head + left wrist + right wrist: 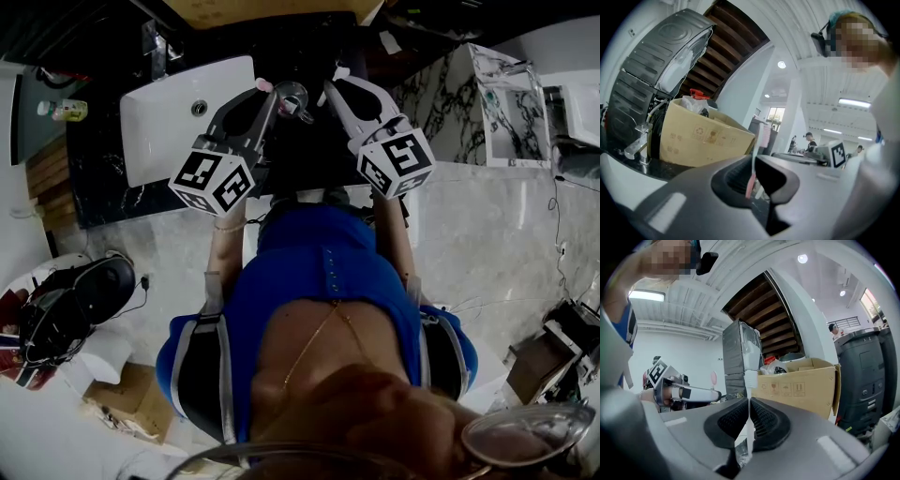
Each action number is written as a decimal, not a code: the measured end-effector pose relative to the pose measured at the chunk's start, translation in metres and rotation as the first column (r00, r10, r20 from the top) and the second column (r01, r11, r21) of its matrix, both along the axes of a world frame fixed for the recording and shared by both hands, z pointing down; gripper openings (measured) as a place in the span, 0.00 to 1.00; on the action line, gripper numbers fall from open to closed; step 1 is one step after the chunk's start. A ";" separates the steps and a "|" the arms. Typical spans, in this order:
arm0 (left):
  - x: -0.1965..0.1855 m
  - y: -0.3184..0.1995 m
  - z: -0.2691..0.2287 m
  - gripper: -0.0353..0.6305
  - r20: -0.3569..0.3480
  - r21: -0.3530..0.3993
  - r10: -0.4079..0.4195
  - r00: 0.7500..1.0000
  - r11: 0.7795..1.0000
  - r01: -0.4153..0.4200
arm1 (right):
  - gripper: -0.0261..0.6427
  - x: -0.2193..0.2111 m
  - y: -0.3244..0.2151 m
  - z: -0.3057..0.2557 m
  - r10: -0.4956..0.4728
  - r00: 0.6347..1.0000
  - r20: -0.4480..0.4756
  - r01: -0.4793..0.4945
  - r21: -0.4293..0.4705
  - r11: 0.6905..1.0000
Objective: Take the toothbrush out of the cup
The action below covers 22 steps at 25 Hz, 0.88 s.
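The step in hand is judged to be the parting of the toothbrush from the cup, and it is best done by a straight upward draw with the cup held steady, so that the handle's lower end is not dragged over the rim. The left gripper is closed on the pink handle: its fingers are pressed against it from both sides, the bristled head stands above the fingertips and the lower end hangs just below them. The right gripper is pinched on something thin and clear, taken to be the cup's wall, which runs up between the ribbed pads and down under them. In the head view the cup lies just beside the left fingertips, on their right, and the toothbrush appears to be free of it already, though the handle's foot cannot be seen there. Nothing can be made out inside the cup. A firm grip on the wall is advised, since a clear cup is likely to be slick. Beyond both sets of fingers a cardboard box stands open, with a crumpled plastic bag and a red-capped item in it. A white sink lies left of the left fingers.
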<state>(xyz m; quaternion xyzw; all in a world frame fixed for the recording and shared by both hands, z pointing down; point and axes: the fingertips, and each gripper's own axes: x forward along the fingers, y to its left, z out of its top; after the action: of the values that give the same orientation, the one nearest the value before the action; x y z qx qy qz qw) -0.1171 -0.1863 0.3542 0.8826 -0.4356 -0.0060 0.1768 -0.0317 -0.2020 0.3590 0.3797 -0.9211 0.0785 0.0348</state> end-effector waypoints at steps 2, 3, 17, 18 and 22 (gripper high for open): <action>0.005 0.000 -0.002 0.09 0.003 0.000 0.010 1.000 1.000 -0.010 | 0.06 0.003 0.001 -0.001 0.002 1.000 -0.004 -0.002 0.001 1.000; 0.008 0.000 -0.003 0.09 0.002 0.001 0.016 1.000 1.000 -0.016 | 0.06 0.004 0.001 -0.002 0.002 1.000 -0.004 -0.002 0.002 1.000; 0.021 0.002 -0.003 0.09 -0.017 -0.003 0.061 0.998 0.998 -0.062 | 0.06 0.008 -0.002 -0.001 0.011 1.000 -0.008 -0.011 0.001 1.000; 0.022 0.003 -0.002 0.09 -0.015 -0.003 0.062 0.998 0.998 -0.062 | 0.06 0.008 -0.001 -0.001 0.011 1.000 -0.006 -0.011 0.001 1.000; 0.023 0.005 -0.001 0.09 -0.013 -0.010 0.065 0.998 0.998 -0.065 | 0.06 0.008 0.001 -0.001 0.006 1.000 -0.007 -0.006 0.000 1.000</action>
<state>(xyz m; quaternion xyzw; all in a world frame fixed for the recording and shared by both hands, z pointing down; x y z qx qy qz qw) -0.0939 -0.1812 0.3531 0.8953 -0.4055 -0.0036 0.1844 -0.0232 -0.2006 0.3580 0.3826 -0.9199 0.0773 0.0376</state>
